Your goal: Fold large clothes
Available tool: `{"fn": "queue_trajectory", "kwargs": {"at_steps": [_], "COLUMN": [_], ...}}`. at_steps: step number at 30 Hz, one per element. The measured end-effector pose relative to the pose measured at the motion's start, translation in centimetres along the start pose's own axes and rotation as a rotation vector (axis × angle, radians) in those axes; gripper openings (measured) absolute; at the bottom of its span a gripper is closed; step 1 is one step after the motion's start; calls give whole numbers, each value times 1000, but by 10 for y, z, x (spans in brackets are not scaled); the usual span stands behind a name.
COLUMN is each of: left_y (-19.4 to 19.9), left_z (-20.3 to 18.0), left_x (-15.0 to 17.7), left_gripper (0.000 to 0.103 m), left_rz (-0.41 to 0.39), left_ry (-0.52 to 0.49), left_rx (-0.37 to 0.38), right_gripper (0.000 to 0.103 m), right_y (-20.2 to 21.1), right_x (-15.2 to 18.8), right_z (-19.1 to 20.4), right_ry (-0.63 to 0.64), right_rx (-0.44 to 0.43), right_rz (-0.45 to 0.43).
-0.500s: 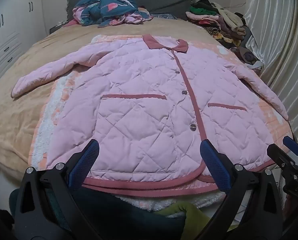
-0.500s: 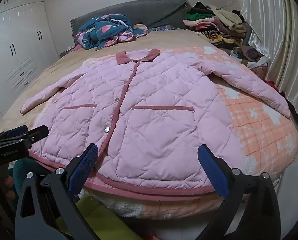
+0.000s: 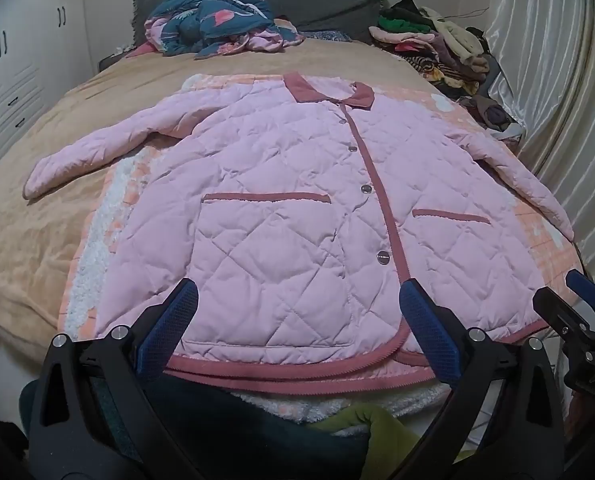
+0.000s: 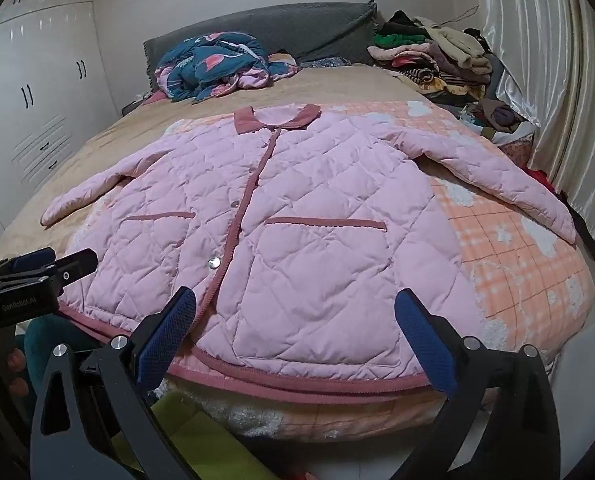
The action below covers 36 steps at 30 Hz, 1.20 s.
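Observation:
A pink quilted jacket (image 3: 281, 208) (image 4: 309, 232) with a dusty-rose collar, placket and hem lies buttoned and face up on the bed, both sleeves spread out to the sides. My left gripper (image 3: 297, 332) hovers open just short of the hem, near the jacket's left half. My right gripper (image 4: 295, 336) is open too, above the hem on the jacket's right half. Nothing lies between either pair of blue pads. Each gripper shows at the edge of the other's view: the right gripper (image 3: 577, 300), the left gripper (image 4: 53, 264).
The jacket rests on an orange plaid blanket (image 4: 509, 252) over a tan bedspread (image 3: 37, 208). A blue patterned bundle (image 3: 213, 20) lies by the grey headboard, a heap of clothes (image 3: 437, 48) at the far right. Curtains (image 4: 549, 72) hang right, white wardrobes (image 4: 37, 92) stand left.

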State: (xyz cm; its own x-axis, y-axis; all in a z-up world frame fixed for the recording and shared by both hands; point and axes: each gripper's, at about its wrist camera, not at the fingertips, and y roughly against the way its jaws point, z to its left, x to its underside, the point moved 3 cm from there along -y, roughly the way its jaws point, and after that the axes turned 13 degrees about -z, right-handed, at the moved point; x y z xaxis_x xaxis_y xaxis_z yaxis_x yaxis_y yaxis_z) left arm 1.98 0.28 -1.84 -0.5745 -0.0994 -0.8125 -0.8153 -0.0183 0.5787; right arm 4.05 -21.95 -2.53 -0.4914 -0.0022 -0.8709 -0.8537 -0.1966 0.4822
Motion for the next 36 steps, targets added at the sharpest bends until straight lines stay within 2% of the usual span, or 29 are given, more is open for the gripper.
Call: {"fn": "queue_trajectory", "kwargs": {"at_steps": [36], "left_y": [4], "left_z": [-7], "left_x": [-3], "left_gripper": [94], "left_rz": [-12], "left_ry": [-8], "left_rx": [1], "right_gripper": [99], "right_y": [4], "right_x": [-2], "right_z": [3], "right_ry": [24], "right_rx": [6], "right_rz": [-16]}}
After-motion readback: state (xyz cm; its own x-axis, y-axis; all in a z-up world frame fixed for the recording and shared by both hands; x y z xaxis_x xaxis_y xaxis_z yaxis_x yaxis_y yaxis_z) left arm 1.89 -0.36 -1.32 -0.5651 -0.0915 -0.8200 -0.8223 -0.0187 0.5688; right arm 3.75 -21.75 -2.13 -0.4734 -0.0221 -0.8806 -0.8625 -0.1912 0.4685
